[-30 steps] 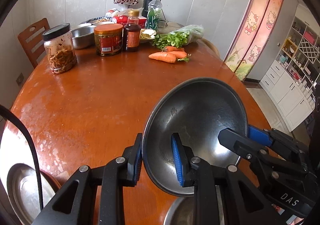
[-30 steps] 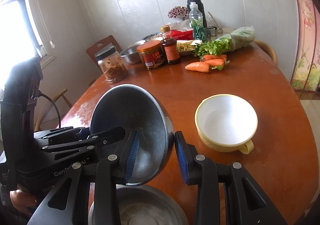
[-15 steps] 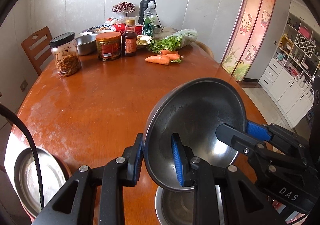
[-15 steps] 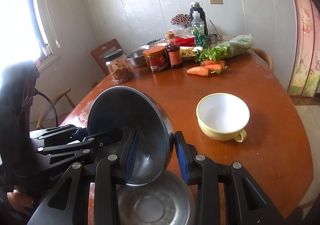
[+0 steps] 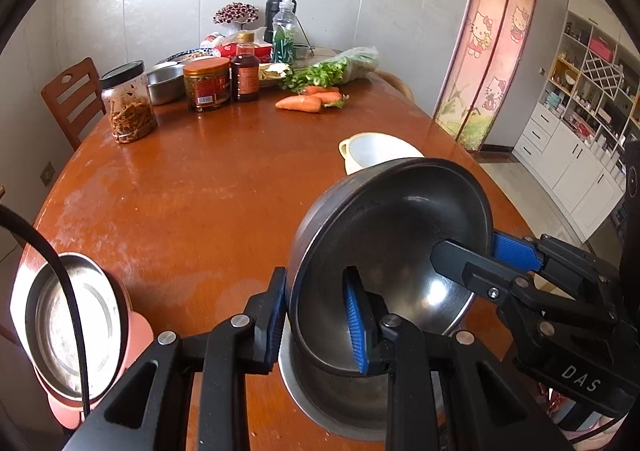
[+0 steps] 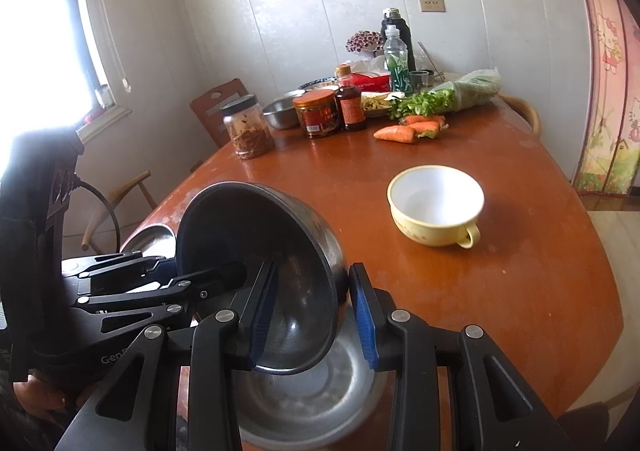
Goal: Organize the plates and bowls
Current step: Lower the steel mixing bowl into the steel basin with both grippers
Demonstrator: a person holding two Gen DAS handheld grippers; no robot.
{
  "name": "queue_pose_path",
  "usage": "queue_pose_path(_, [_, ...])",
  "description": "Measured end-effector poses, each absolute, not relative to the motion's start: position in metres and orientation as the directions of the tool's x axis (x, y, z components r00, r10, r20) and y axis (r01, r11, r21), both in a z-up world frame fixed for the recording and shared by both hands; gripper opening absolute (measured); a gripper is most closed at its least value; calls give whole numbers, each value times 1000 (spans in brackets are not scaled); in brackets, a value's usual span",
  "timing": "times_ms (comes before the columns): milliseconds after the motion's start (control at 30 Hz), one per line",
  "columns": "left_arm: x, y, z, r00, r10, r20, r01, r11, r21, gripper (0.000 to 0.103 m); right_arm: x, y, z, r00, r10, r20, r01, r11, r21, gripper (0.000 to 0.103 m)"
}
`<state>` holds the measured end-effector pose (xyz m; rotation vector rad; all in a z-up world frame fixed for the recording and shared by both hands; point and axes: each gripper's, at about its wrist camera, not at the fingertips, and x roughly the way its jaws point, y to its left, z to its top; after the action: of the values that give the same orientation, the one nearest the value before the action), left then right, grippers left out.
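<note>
I am viewing an oval wooden table (image 5: pixel 208 187) with a worn, reddish-brown top. Lying on it at the far end: a clear jar with a black lid (image 5: pixel 128 103), a red-lidded jar (image 5: pixel 207 84), a dark sauce bottle (image 5: pixel 245 69), a steel basin (image 5: pixel 166 81), a green drink bottle (image 5: pixel 283 33), bagged greens (image 5: pixel 340 67) and carrots (image 5: pixel 310 99). A cream cup-shaped bowl (image 6: pixel 436 205) is sitting mid-table, well apart from them. At the near edge a steel bowl (image 6: pixel 316 407) is resting on the wood. At the near left edge, a steel dish (image 5: pixel 68 327) is sitting on something pink.
</note>
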<state>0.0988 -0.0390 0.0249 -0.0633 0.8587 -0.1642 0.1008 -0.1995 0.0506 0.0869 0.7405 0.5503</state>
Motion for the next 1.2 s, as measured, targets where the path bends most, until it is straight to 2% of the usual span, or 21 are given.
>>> queue_pose_path(767, [58,-48,10,583,-157,-797,152,985,-83,28,46,-205,44,588,517,-622,-473,844,254,39])
queue_pose_path(1200, [74,-47,-7,555,-171,-814,148,983,-106,28,63,-205,19,539,504,-675,-439,852,286,39])
